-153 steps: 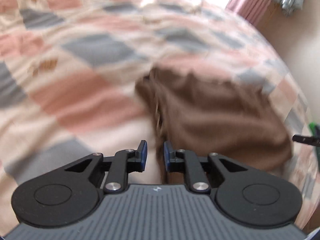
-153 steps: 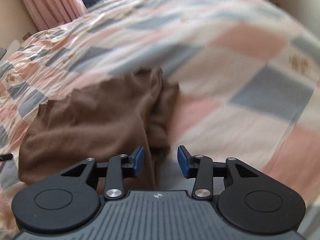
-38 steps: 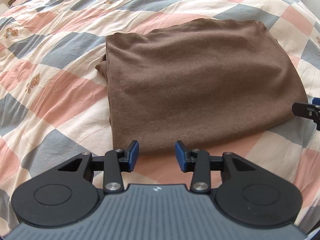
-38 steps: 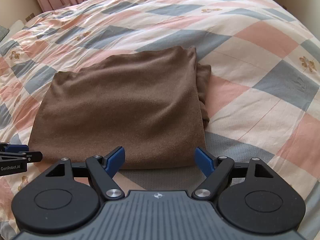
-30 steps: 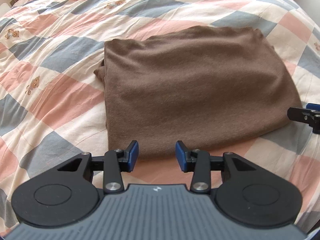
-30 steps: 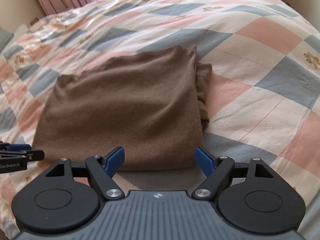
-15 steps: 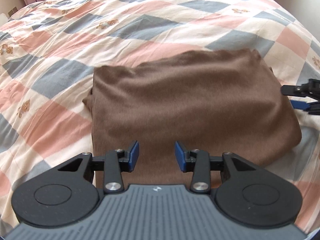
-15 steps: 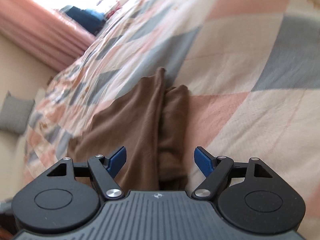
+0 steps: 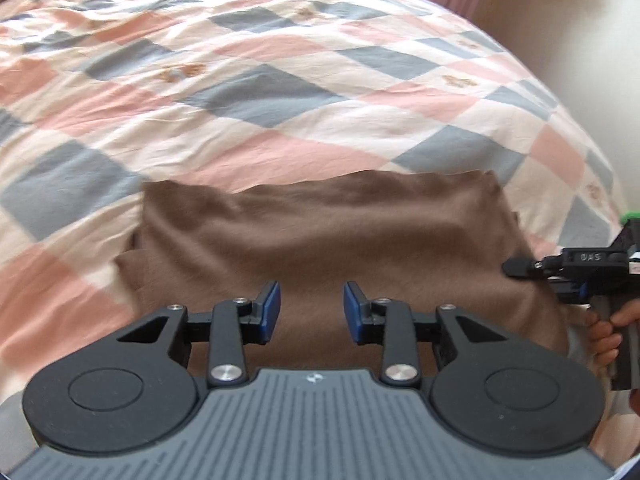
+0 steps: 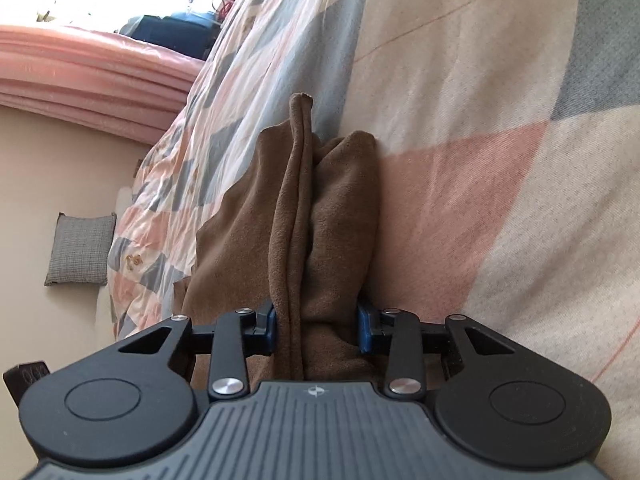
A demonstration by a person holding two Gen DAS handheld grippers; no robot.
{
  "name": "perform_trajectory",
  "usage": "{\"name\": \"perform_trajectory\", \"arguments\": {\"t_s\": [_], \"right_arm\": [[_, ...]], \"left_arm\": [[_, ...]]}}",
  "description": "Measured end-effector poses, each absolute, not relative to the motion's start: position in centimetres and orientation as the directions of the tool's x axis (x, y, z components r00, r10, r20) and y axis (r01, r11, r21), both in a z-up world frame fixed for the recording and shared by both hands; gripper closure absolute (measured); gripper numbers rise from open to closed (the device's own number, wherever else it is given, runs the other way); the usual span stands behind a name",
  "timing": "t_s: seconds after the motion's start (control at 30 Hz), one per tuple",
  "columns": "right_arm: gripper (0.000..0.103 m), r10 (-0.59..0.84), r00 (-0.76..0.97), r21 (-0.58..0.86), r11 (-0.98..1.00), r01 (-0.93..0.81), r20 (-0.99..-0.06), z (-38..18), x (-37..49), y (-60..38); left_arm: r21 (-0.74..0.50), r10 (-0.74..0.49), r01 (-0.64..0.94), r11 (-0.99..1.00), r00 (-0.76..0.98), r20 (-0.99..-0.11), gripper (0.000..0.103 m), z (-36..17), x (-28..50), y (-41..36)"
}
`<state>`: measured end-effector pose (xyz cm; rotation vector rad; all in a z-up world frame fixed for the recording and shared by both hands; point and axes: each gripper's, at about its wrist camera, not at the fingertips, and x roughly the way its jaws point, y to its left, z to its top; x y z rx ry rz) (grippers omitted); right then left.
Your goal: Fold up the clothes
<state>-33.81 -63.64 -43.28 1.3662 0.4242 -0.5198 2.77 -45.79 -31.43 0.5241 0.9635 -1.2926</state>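
Brown garment (image 9: 328,240) lying on the bed, on a checked quilt (image 9: 256,92) of pink, grey and cream squares, already folded down to a compact rectangle with several layers stacked at its right-hand edge. Right gripper (image 10: 316,326) turned on its side and pushed onto that layered edge, jaws partly closed with the bundle of folds between the blue pads (image 10: 271,326); pads touching or very nearly touching the cloth on both sides, firm clamping not confirmed. Left gripper (image 9: 311,306) hovering over the near edge of the garment, jaws apart and holding nothing. Person's hand (image 9: 608,334) visible on the right tool's handle in the left wrist view. Step in hand judged as taking hold of the right edge for a further fold or for squaring the stack. Next move judged to require closing fully on all layers together, then a matching grasp by the left side, keeping the layers aligned
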Motion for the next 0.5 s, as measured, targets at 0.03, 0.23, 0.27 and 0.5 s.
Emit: {"name": "perform_trajectory", "arguments": {"t_s": [0.03,0.23,0.27,0.5], "right_arm": [[0.060,-0.106,0.813,0.805,0.116,0.582,-0.572,-43.3,-33.7,-63.6],[0.076,-0.122,0.760,0.755,0.096,0.649,-0.638,-42.5,-32.8,-63.2],[0.078,-0.126,0.740,0.736,0.085,0.671,-0.661,-42.1,-32.5,-63.1],[0.082,-0.205,0.454,0.432,0.144,0.890,-0.867,-35.2,-26.3,-61.5]], "left_arm": [[-0.175,-0.560,0.961,0.214,-0.026,-0.828,0.076,-31.9,2.6,-46.2],[-0.104,-0.549,0.994,0.033,-0.069,-0.833,0.088,-35.3,1.0,-48.3],[-0.080,-0.544,0.997,0.010,-0.062,-0.837,0.088,-35.8,0.8,-48.4],[-0.139,-0.564,0.990,0.015,-0.106,-0.819,0.087,-34.5,3.2,-47.2]]}}
